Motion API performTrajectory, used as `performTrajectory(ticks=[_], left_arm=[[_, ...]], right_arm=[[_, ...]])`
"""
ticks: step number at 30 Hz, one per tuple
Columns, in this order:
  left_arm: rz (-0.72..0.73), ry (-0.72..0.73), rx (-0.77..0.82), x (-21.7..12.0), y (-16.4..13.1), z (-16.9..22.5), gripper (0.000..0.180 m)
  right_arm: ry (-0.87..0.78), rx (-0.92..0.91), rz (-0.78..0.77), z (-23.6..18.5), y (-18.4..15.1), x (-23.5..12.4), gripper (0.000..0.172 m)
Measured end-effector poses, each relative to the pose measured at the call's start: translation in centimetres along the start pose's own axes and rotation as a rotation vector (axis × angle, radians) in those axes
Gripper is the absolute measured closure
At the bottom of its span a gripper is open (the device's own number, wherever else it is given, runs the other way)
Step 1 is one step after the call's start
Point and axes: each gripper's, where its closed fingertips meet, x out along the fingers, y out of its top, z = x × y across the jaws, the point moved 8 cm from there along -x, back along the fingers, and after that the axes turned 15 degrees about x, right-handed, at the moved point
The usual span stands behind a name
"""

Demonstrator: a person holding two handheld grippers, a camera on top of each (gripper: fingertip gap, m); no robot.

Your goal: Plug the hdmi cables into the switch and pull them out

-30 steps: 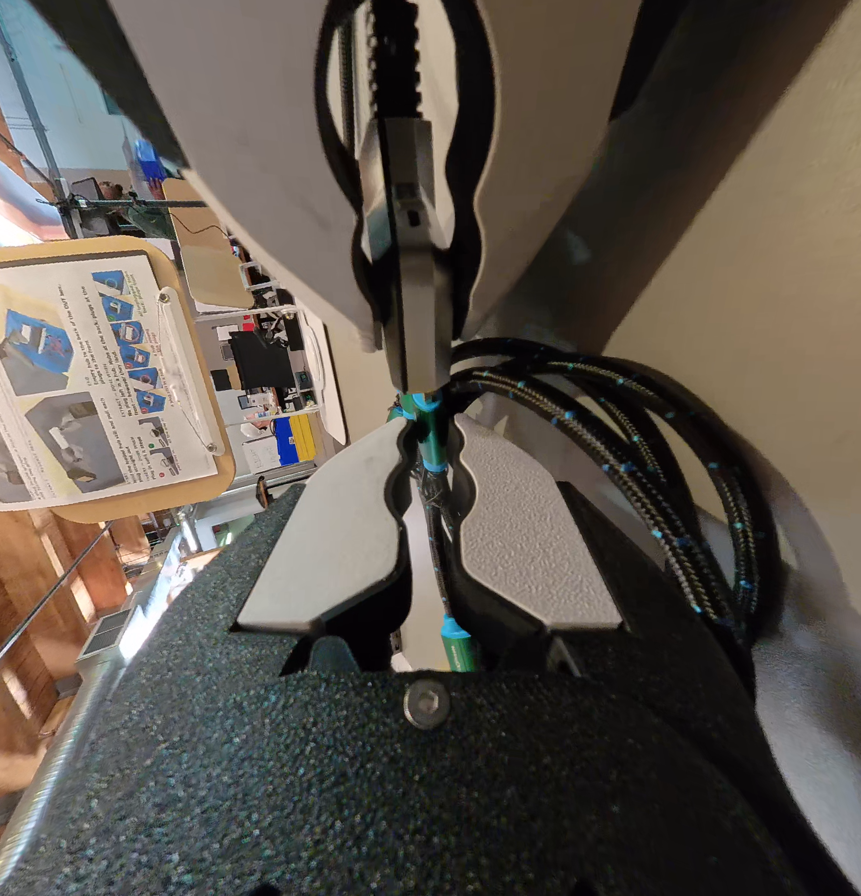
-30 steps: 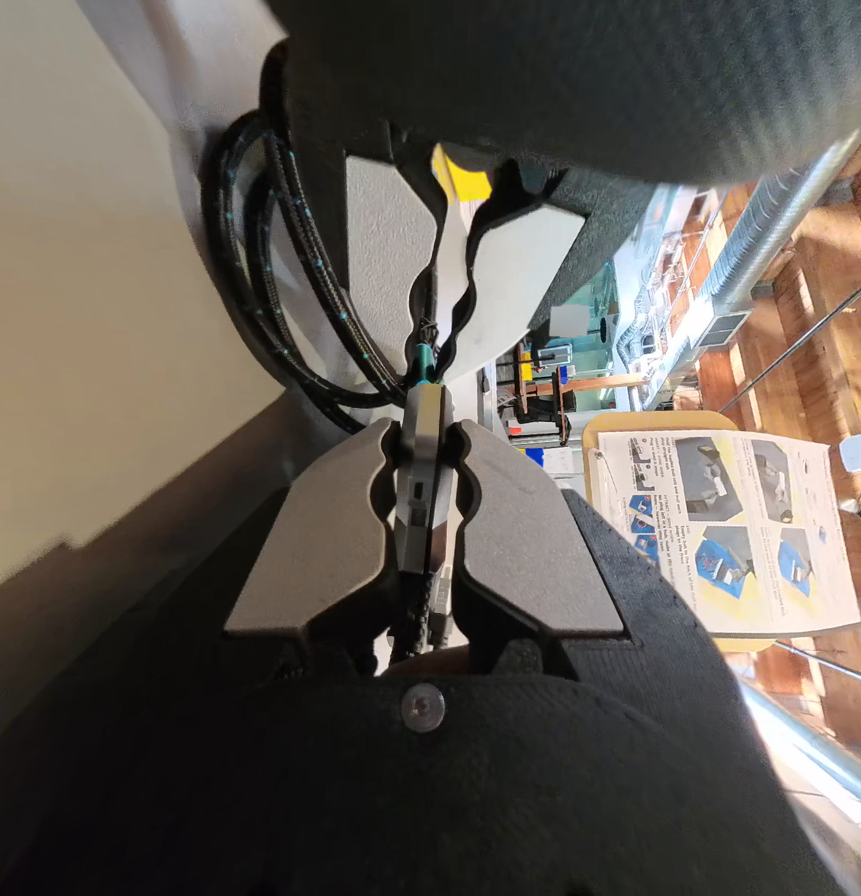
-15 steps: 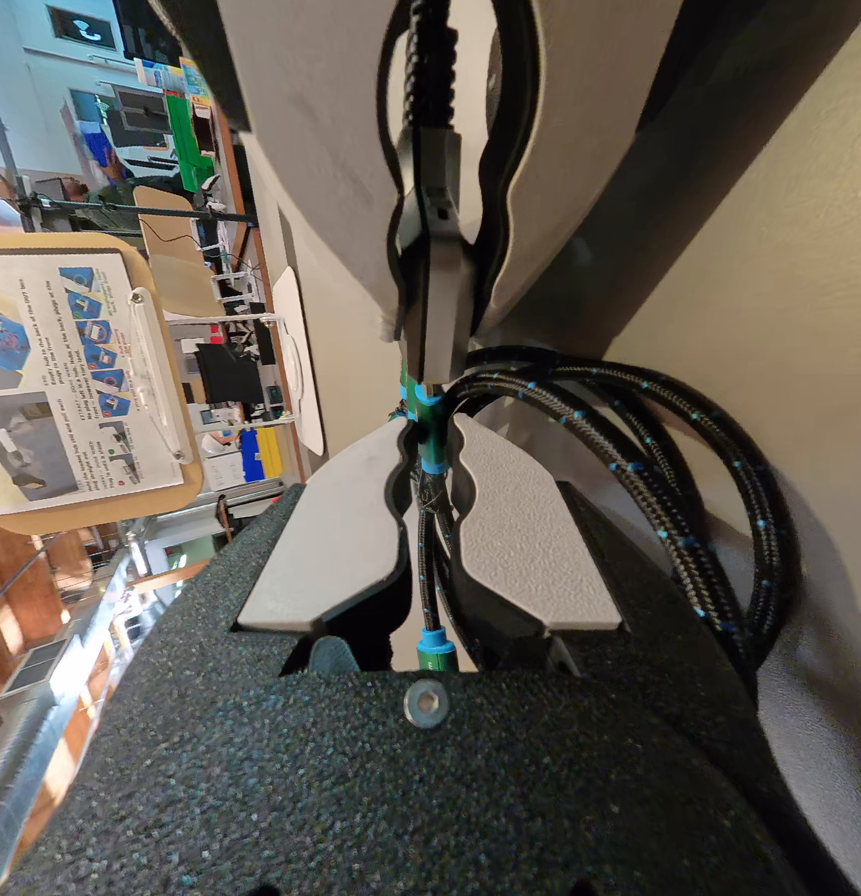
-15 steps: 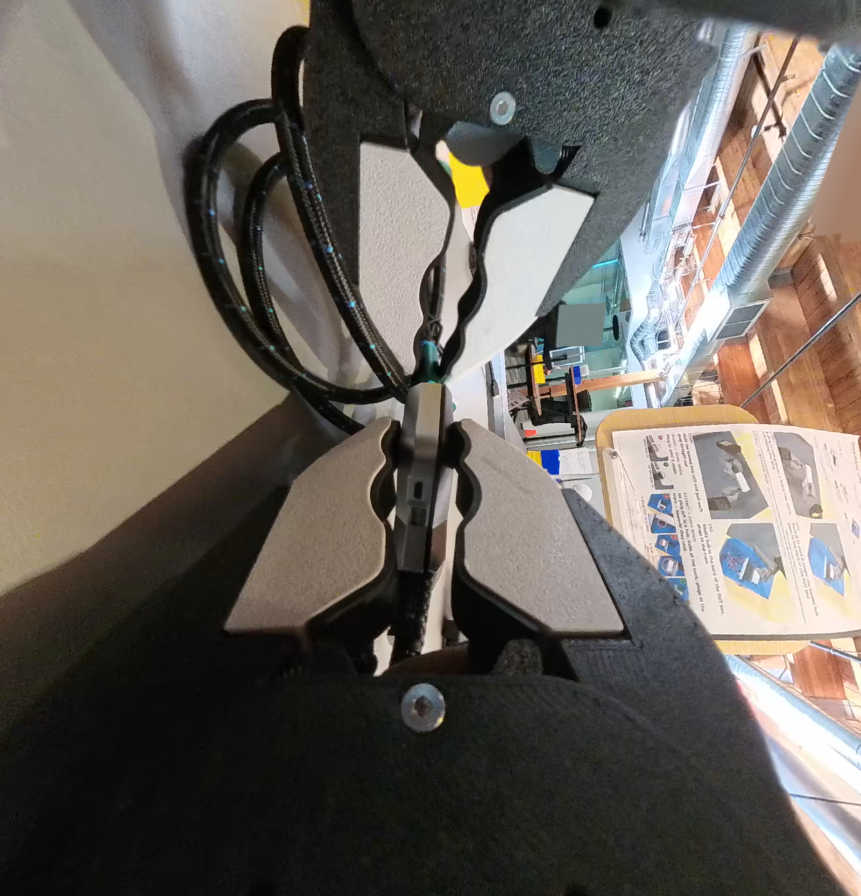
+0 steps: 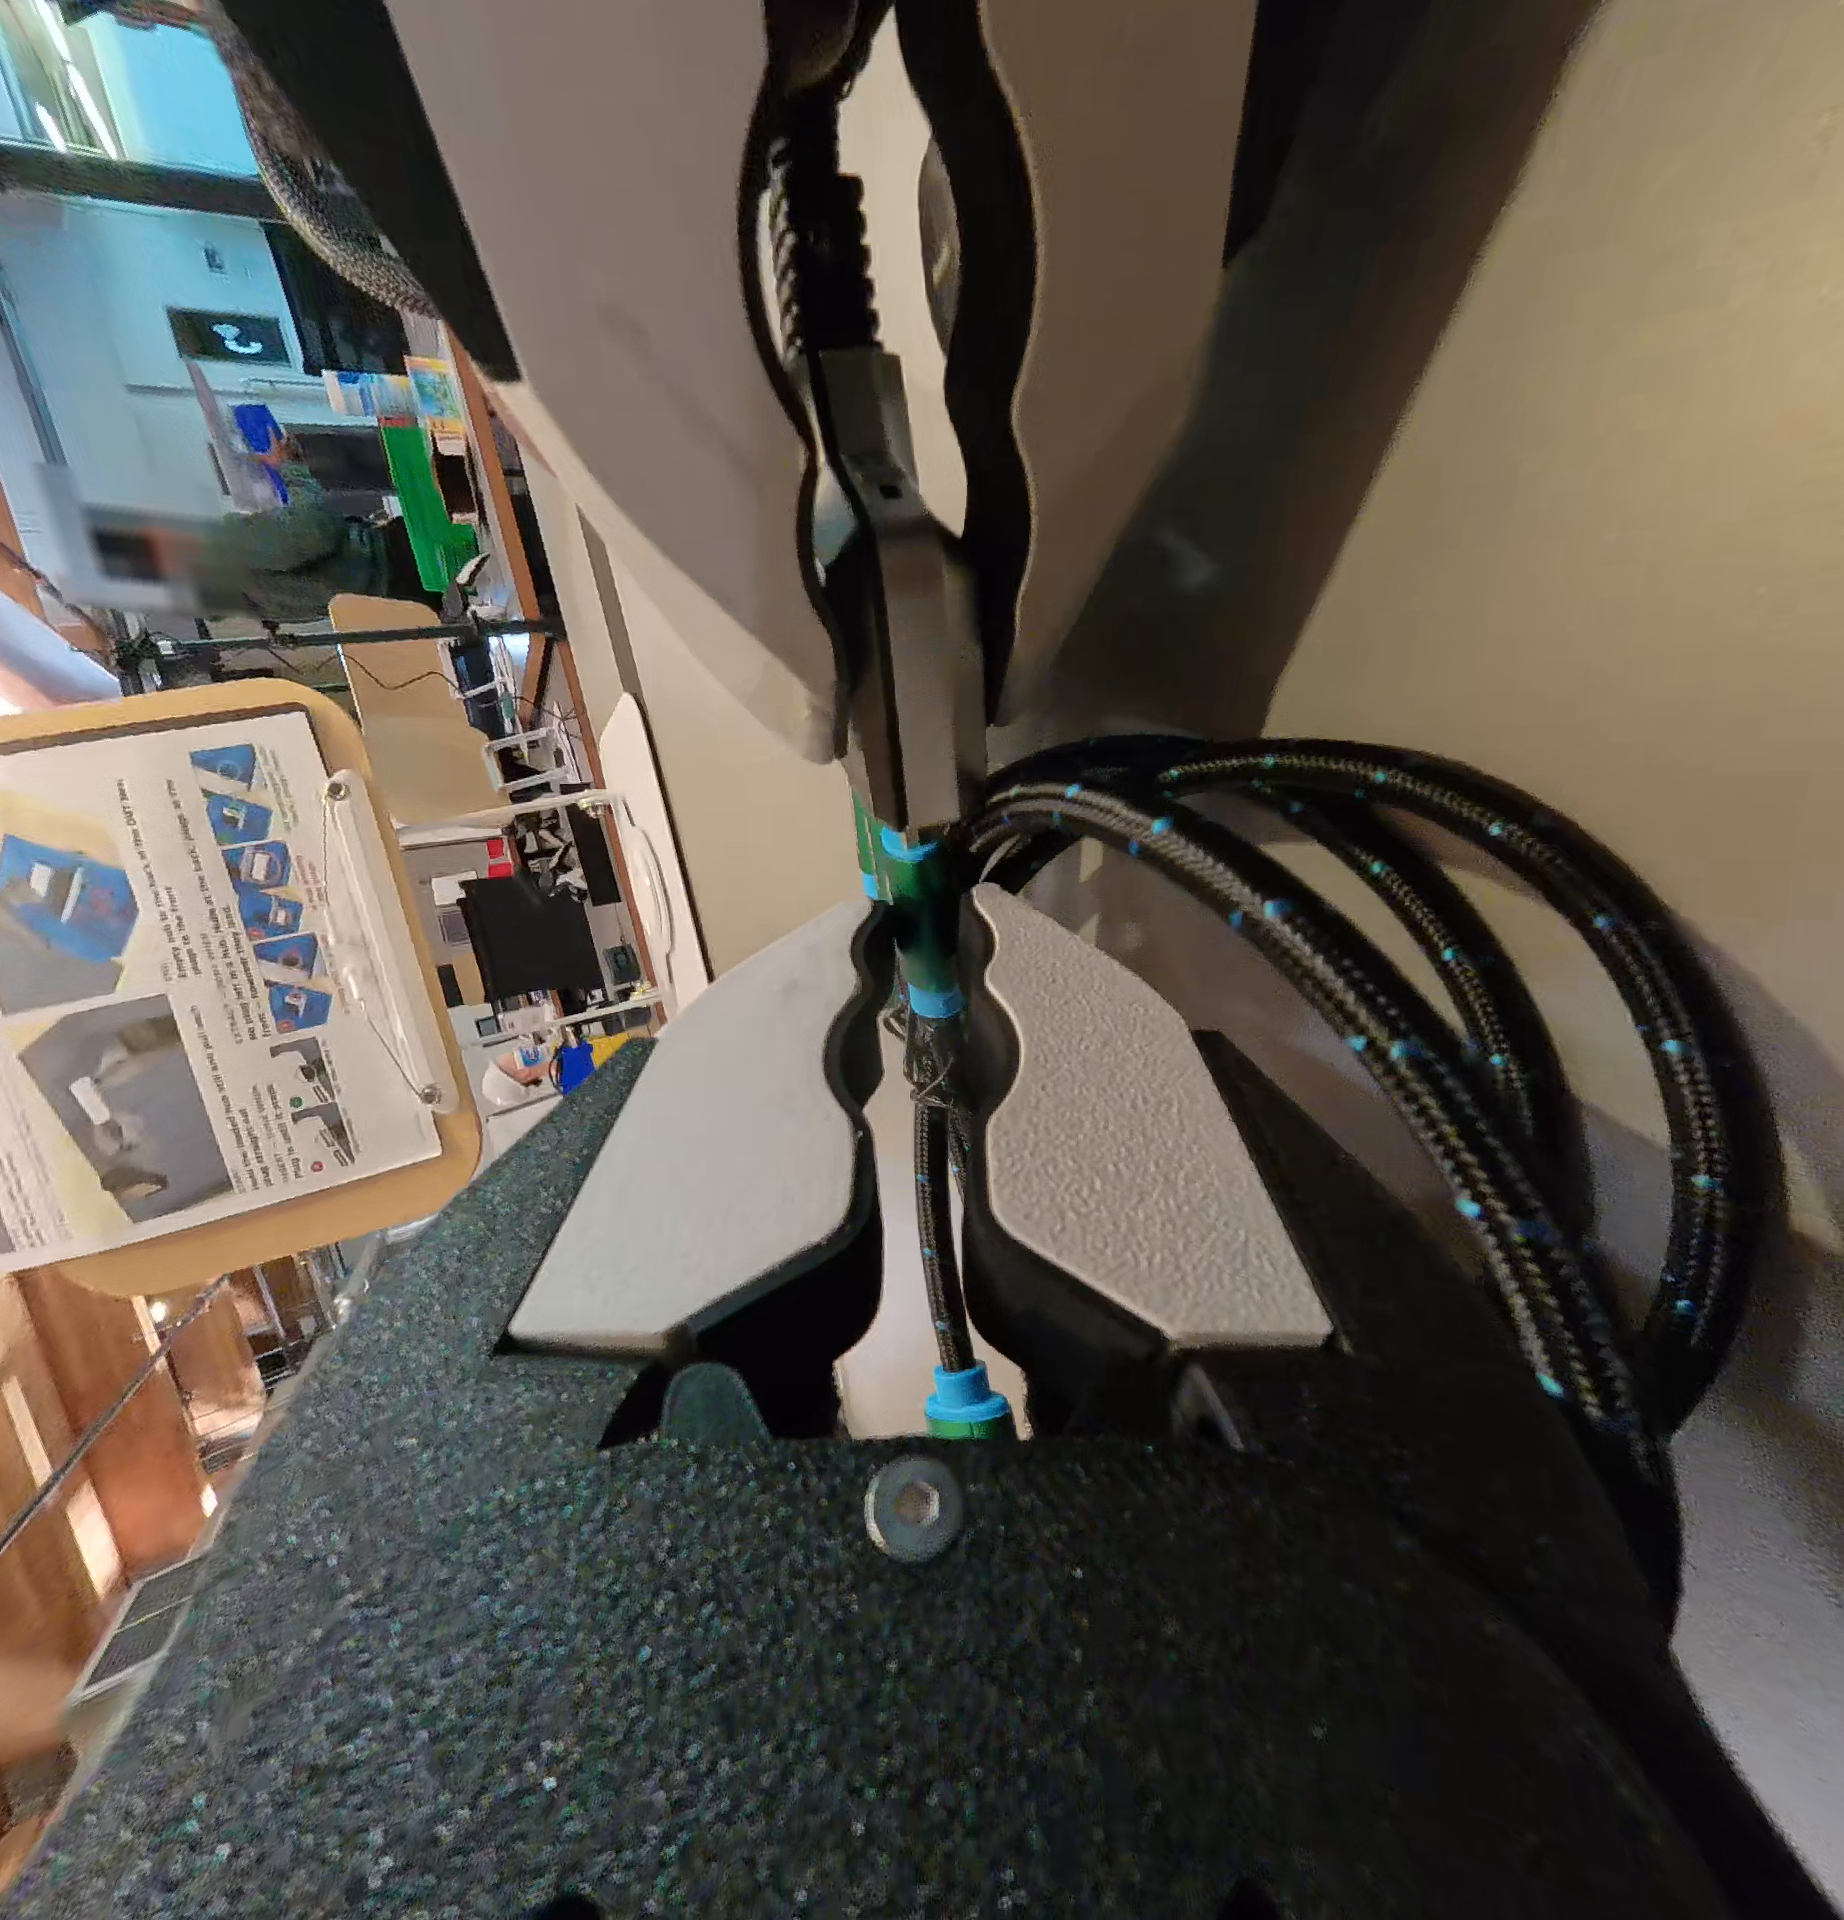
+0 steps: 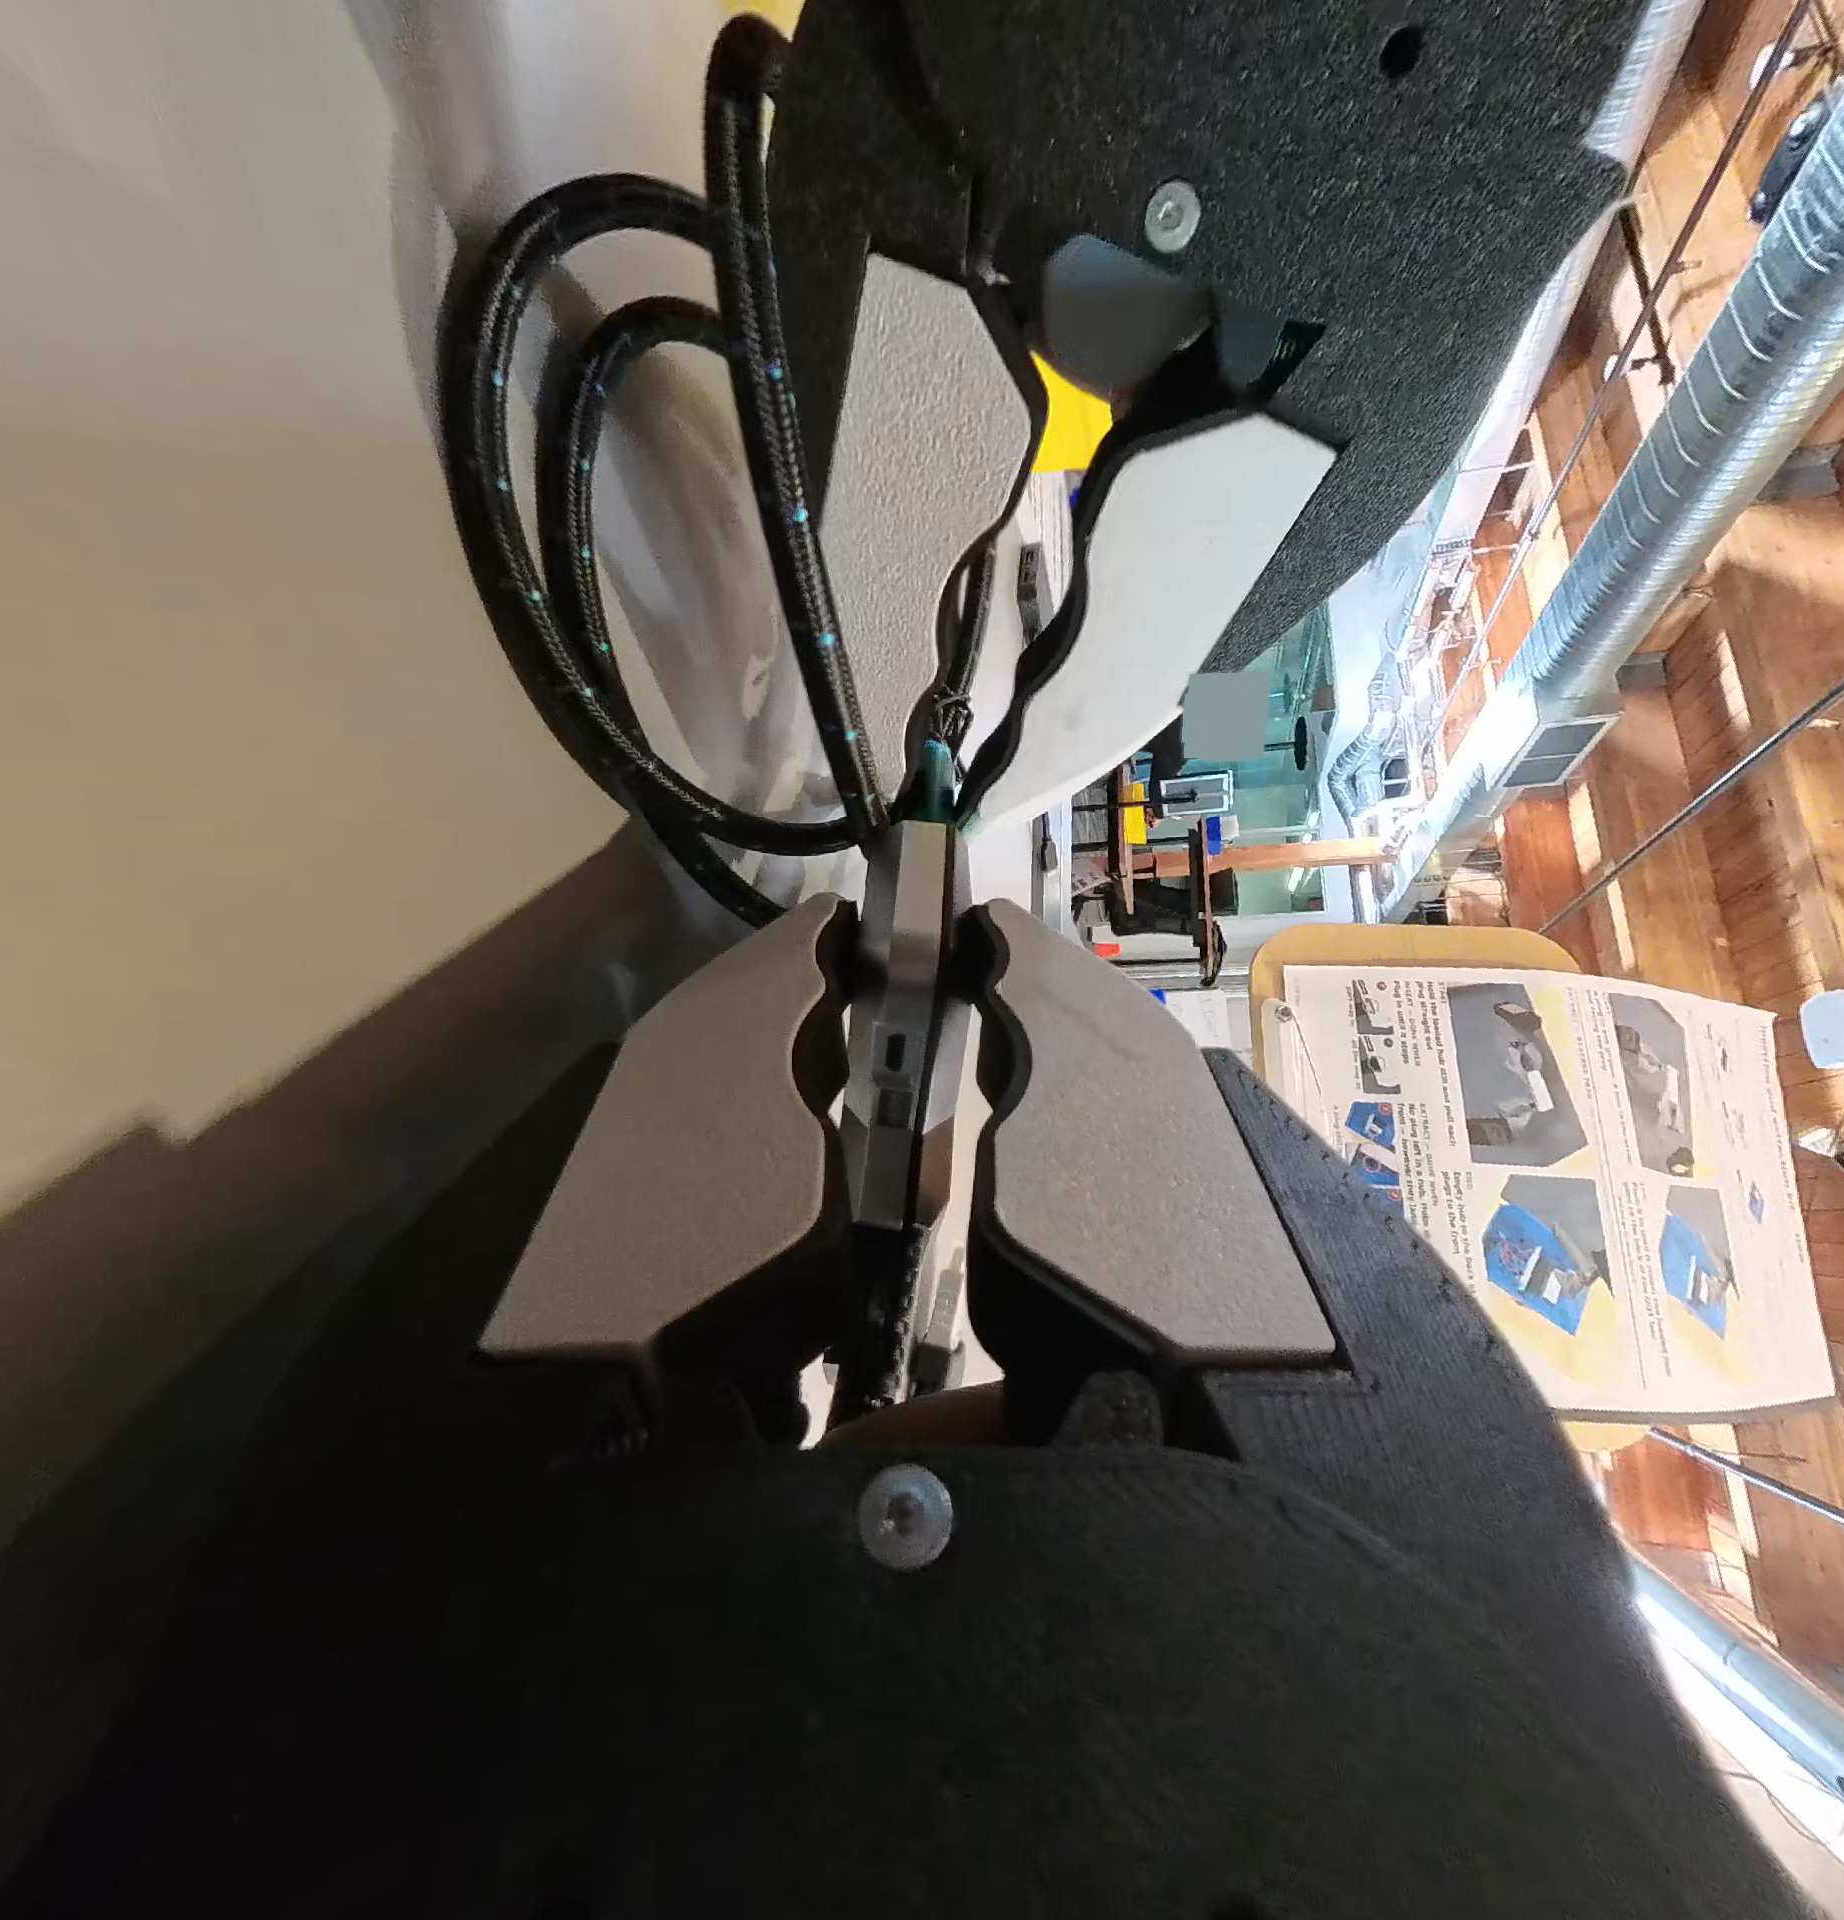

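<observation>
The right gripper (image 6: 913, 997) clamps a grey hub (image 6: 902, 1039); the left gripper (image 5: 923, 966), facing it, is closed on the green plug (image 5: 913, 904) that meets the hub's end. The plug's black cable (image 5: 1417, 987) loops beside them against a beige wall (image 5: 1624, 416). Keeping both tools in line would spare the joint; a clipboard (image 5: 170, 987) hangs beyond.
</observation>
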Motion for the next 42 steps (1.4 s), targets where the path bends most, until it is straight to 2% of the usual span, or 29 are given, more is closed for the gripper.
performTrajectory(ticks=[9, 16, 21, 26, 28, 42], left_arm=[[-0.034, 0.008, -0.021, 0.5, 0.3, 0.1, 0.17], [0.02, -0.005, -0.181, 0.6, -0.9, -0.4, 0.163], [-0.092, -0.082, -0.143, 0.9, -1.9, 0.3, 0.151], [-0.111, -0.073, -0.129, 1.0, -1.8, 0.3, 0.157], [-0.112, -0.049, -0.095, 1.2, -1.5, 0.5, 0.164], [-0.05, 0.0, 0.044, 1.1, -1.0, 0.6, 0.168]], right_arm=[[0.005, -0.018, -0.023, -0.2, -0.1, 0.4, 0.152], [-0.024, -0.024, -0.064, 0.2, -0.5, 0.6, 0.152], [-0.028, -0.031, -0.073, 0.3, -0.5, 0.5, 0.151], [-0.024, -0.036, -0.062, 0.2, -0.3, 0.6, 0.151], [-0.022, -0.04, -0.059, 0.1, -0.2, 0.6, 0.151], [0.006, -0.053, -0.028, 0.2, -0.2, 0.2, 0.152]])
